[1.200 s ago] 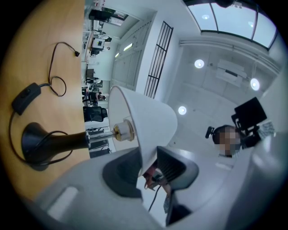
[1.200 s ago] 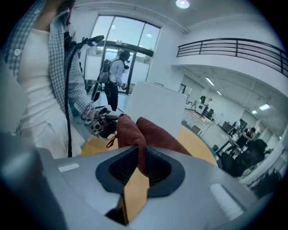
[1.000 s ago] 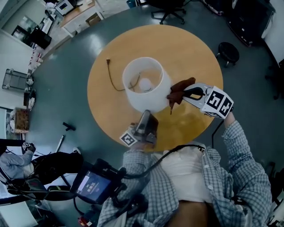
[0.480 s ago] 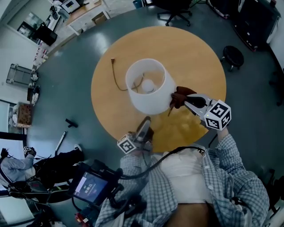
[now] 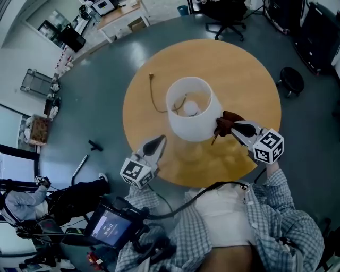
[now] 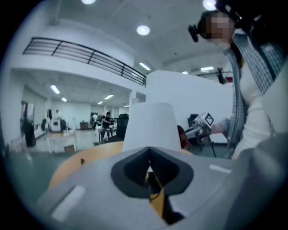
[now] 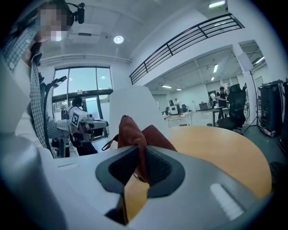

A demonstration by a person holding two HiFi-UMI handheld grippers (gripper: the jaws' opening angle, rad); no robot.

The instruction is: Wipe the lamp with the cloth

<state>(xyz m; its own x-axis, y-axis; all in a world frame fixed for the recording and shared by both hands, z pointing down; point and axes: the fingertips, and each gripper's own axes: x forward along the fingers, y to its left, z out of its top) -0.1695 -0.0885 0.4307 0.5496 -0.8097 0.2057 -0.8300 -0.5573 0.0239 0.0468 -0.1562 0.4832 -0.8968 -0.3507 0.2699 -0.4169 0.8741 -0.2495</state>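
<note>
A lamp with a white shade (image 5: 204, 125) stands in the middle of a round wooden table (image 5: 249, 74), its bulb (image 5: 190, 109) visible from above. My right gripper (image 5: 232, 127) is shut on a brown cloth (image 5: 224, 122) and holds it against the shade's right side. In the right gripper view the cloth (image 7: 130, 132) bunches up out of the jaws in front of the shade (image 7: 135, 105). My left gripper (image 5: 158, 142) hangs off the shade's lower left, clear of it, shut with nothing in it. From the left gripper view the shade (image 6: 150, 126) rises straight ahead.
The lamp's cord (image 5: 154, 98) trails across the table to the left of the shade. An office chair (image 5: 228, 13) and a stool (image 5: 291, 81) stand on the floor beyond the table. A desk (image 5: 119, 16) sits far left.
My left gripper has drawn back from under the shade toward the lower left, rolled over and closed its jaws. The right gripper keeps the cloth at the shade.
</note>
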